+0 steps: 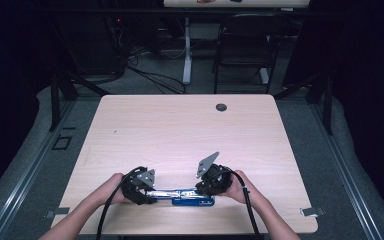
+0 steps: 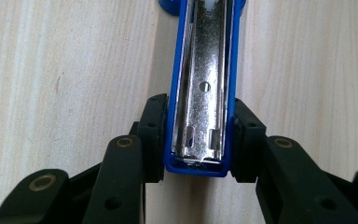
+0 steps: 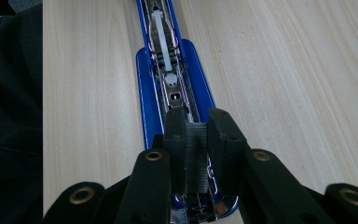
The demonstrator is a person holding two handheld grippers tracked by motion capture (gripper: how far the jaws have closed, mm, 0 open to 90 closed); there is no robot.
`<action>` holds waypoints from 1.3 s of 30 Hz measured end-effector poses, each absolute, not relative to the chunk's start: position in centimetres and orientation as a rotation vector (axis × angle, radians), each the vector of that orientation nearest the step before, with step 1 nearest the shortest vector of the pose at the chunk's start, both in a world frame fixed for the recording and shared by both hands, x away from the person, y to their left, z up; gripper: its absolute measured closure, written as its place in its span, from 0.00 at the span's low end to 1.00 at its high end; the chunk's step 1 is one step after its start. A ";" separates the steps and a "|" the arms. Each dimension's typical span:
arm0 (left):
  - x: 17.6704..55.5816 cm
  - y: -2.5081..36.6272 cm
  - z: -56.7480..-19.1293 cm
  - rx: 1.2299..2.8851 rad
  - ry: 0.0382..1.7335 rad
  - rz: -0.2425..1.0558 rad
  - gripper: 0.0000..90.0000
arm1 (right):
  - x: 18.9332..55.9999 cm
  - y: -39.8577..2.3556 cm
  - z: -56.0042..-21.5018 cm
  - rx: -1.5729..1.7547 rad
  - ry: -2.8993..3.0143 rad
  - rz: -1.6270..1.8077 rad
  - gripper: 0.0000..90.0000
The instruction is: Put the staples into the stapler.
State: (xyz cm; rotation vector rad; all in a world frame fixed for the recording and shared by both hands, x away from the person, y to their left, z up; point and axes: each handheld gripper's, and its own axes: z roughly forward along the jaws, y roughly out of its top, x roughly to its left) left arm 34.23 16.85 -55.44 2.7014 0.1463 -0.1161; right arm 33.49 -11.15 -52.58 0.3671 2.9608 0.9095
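Observation:
A blue stapler [image 1: 192,196] lies opened out flat near the table's front edge, between my two grippers. My left gripper [image 1: 153,193] is shut on the end of its blue cover arm [image 2: 204,84], pads pressed on both side walls, the shiny metal channel facing up. My right gripper [image 3: 197,135] is shut on a grey strip of staples [image 3: 196,161], held just over the near end of the open magazine [image 3: 168,79]. The white pusher sits farther along that channel. In the high view the right gripper [image 1: 203,192] points down at the stapler's right part.
The light wooden table [image 1: 180,130] has a round cable hole [image 1: 221,107] at the back. A black chair [image 1: 245,45] and a desk leg [image 1: 186,55] stand beyond it. Dark fabric [image 3: 9,121] borders the table in the right gripper view.

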 end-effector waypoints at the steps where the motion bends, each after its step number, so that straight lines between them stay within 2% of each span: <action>1: 34.2 16.9 -55.4 2.701 0.146 -0.117 0.71 | 33.4 -11.1 -52.6 0.363 2.958 0.912 0.87; 21: 34.2 16.9 -55.5 2.695 0.148 -0.115 0.71 | 33.4 -11.0 -52.5 0.230 2.959 0.912 0.87; 22: 34.1 16.9 -55.6 2.687 0.159 -0.081 0.71 | 33.4 -11.0 -52.6 0.237 2.955 0.932 0.87; 25: 34.2 17.0 -55.5 2.690 0.155 -0.114 0.71 | 33.4 -10.9 -52.6 0.211 2.958 0.920 0.87; 39: 34.2 17.0 -55.6 2.682 0.159 -0.111 0.71 | 33.6 -10.7 -53.1 0.169 2.982 0.870 0.87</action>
